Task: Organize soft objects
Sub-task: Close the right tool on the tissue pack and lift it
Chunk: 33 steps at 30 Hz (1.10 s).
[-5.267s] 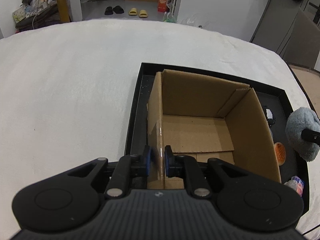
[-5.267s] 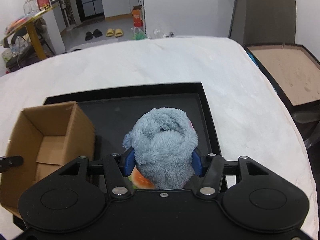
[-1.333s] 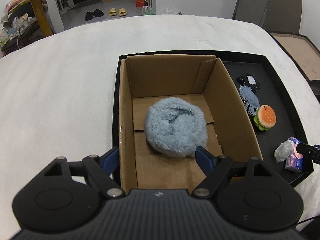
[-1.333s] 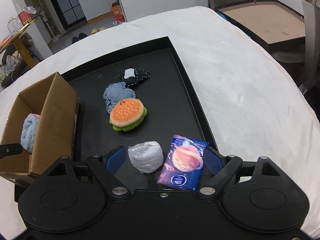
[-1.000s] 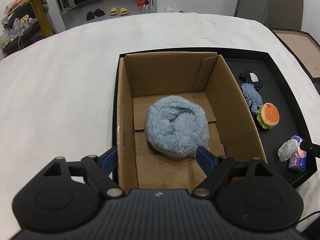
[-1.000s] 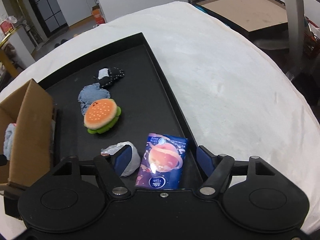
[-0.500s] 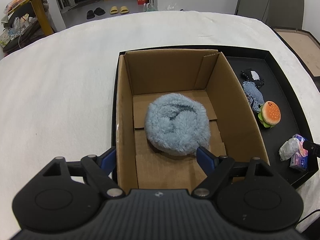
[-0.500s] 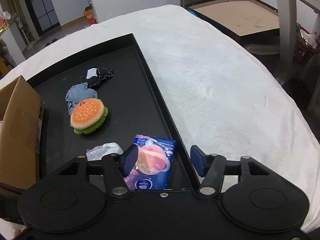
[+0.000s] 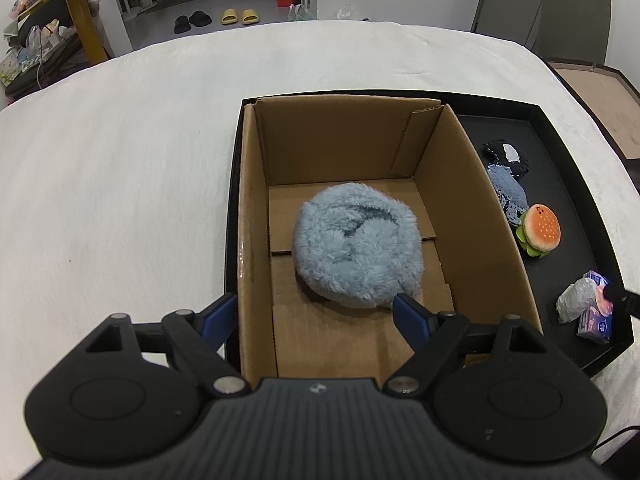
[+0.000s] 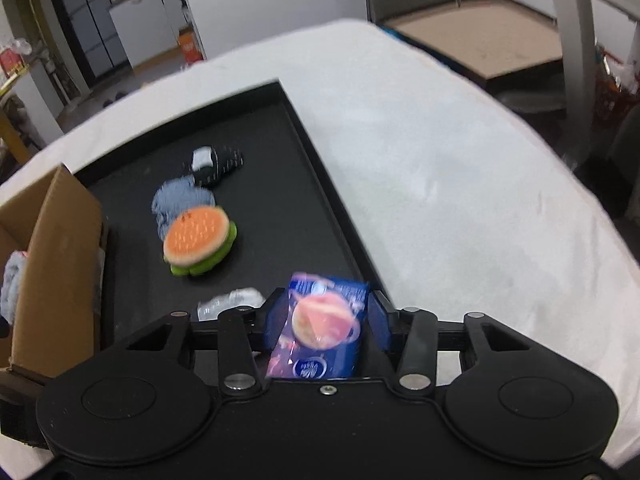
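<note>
A fluffy blue plush (image 9: 356,244) lies inside the open cardboard box (image 9: 256,208) on the black tray (image 9: 560,128). My left gripper (image 9: 316,314) is open over the box's near end, its fingers either side of the left wall and the plush. My right gripper (image 10: 326,316) is shut on a blue tissue pack (image 10: 324,328) at the tray's near right corner. The pack (image 9: 596,316) also shows in the left wrist view. A burger plush (image 10: 198,240), a blue-grey cloth (image 10: 176,200), a black sock (image 10: 216,164) and a clear wrapped bundle (image 10: 228,302) lie on the tray.
The tray (image 10: 312,148) sits on a white cloth-covered table (image 10: 460,184). The box wall (image 10: 60,248) stands left of the loose items. Another table (image 10: 488,48) and chairs stand beyond the right edge.
My right gripper has closed from wide open onto the blue tissue pack and shifted slightly. The left gripper stays open over the box; the plush has not moved.
</note>
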{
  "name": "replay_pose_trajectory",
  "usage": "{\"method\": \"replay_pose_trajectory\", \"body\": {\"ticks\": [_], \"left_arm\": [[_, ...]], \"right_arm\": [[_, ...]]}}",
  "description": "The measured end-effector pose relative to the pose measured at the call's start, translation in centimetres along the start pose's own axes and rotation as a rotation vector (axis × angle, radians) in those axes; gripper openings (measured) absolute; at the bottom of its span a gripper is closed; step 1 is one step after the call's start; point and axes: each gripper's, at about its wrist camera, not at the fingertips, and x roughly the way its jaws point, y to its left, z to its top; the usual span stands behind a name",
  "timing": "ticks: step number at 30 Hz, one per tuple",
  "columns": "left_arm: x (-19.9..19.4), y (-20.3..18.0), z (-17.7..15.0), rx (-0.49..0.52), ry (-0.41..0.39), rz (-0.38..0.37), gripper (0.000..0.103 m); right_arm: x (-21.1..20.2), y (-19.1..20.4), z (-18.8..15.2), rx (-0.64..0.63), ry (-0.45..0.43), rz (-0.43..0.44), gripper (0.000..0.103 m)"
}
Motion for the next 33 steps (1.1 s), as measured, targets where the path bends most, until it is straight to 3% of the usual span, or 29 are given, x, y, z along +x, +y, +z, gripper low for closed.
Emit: {"method": "replay_pose_trajectory", "body": {"ticks": [3, 5, 11, 17, 33], "left_arm": [[0.0, 0.0, 0.0, -0.001, -0.002, -0.004, 0.083], [0.0, 0.1, 0.0, -0.002, -0.002, -0.008, 0.083], [0.2, 0.1, 0.0, -0.002, 0.002, -0.018, 0.083], [-0.2, 0.1, 0.1, 0.002, -0.009, -0.02, 0.083], [-1.5, 1.5, 0.1, -0.033, -0.06, -0.029, 0.083]], "right_arm": [[0.9, 0.4, -0.2, 0.001, 0.048, 0.004, 0.047], [1.4, 0.6, -0.4, 0.0, 0.072, -0.004, 0.054], [2.7, 1.5, -0.3, -0.035, 0.162, -0.026, 0.058], [1.8, 2.0, 0.2, -0.076, 0.125, -0.032, 0.053], [-2.1, 3.8, 3.3, -0.105, 0.001, 0.012, 0.052]]}}
